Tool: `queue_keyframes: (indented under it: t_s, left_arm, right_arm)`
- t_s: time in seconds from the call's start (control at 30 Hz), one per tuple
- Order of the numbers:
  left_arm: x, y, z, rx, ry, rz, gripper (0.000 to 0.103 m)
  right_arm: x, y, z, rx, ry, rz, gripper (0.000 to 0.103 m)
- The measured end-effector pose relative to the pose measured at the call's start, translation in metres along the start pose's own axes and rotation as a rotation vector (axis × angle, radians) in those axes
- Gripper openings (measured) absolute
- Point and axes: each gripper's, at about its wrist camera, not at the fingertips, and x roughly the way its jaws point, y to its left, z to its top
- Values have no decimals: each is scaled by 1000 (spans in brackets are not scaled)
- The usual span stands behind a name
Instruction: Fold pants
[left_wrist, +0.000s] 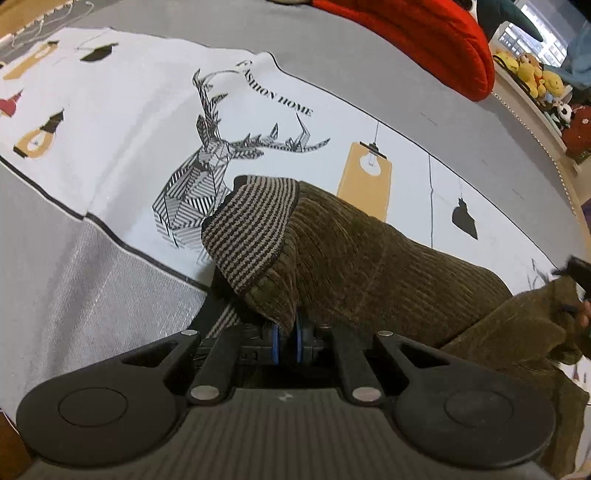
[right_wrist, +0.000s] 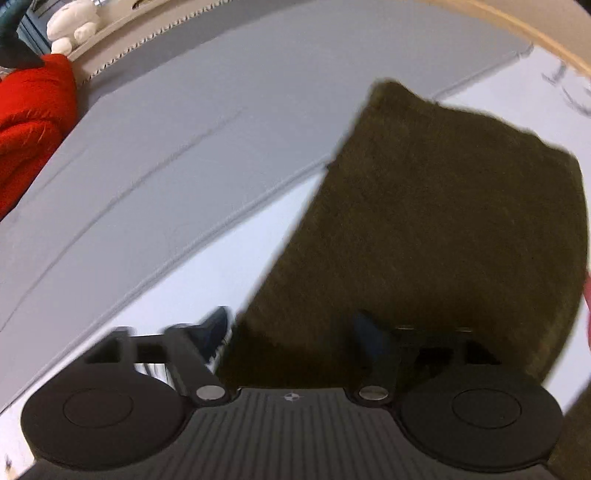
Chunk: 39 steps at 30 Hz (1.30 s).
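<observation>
left gripper (left_wrist: 287, 338) pinches pants (left_wrist: 369, 258) — right gripper (right_wrist: 295, 332) wide.

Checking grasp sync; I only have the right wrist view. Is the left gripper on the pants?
Observer: Yes, the left gripper is shut on the olive pants.
Operator: Where on them?
Observer: Just below the striped band, which is folded back over the corduroy.
Operator: What's under that end?
Observer: A white cloth with a deer print.
</observation>
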Motion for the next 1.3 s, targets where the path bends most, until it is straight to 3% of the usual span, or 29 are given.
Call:
queue_keyframes:
  t_s: [0.07, 0.17, 0.2, 0.3, 0.43, 0.6, 0.7, 0.8, 0.87, 0.9, 0.97, 1.0, 1.03, 1.1, 1.17, 1.23, 1.3]
  left_arm:
    - [-4, 0, -3, 5, 2, -8, 9]
    - [-10, -1, -11, 14, -2, -6, 10]
    - [-10, -2, -14, 19, -6, -1, 10]
    - [-14, -6, -18, 7, -25, 6, 9]
    - [-33, -14, -19, 19, -106, 5, 9]
    - [-53, -7, -19, -6, -155, -29, 5]
    - [-61, 5, -25, -26, -172, -69, 4]
    - [-65, 15, -36, -25, -162, -92, 1]
    - [-61, 20, -46, -8, -121, -66, 0]
    - [-57, 24, -51, -16, -86, -68, 0]
    - [-48, 32, -54, -72, -18, -101, 0]
    - [-44, 35, -55, -106, 7, -120, 2]
    - [-42, 37, -56, -140, 21, -131, 4]
    - [-45, 37, -56, -182, 10, -135, 33]
    - [-51, 36, -58, -190, -22, -133, 48]
    - [-58, 34, -59, -186, -55, -134, 48]
    - [-64, 28, -57, -156, -65, -119, 48]
  right_arm:
    - [10, 16, 4, -45, -7, -74, 91]
    - [16, 36, 1, -132, -33, -187, 82]
    - [15, 39, -1, -155, -52, -202, 71]
    - [5, 44, -5, -221, -89, -251, 8]
    - [-38, 14, -1, -177, -120, -154, 7]
    - [-144, -65, -12, -55, -230, 0, 7]
    - [-221, -127, -38, 40, -349, 116, 6]
    - [-279, -198, -99, 115, -430, 160, 6]
    - [-282, -234, -138, 137, -396, 131, 7]
    - [-274, -249, -157, 136, -339, 107, 7]
    - [-242, -279, -181, 189, -92, 59, 7]
    - [-230, -293, -185, 236, -5, 70, 10]
    - [-225, -301, -187, 243, 23, 78, 10]
    - [-231, -316, -184, 219, -38, 26, 10]
    - [-243, -328, -175, 217, -116, 14, 13]
    - [-245, -336, -165, 228, -148, 44, 32]
    - [-241, -337, -151, 174, -175, 62, 35]
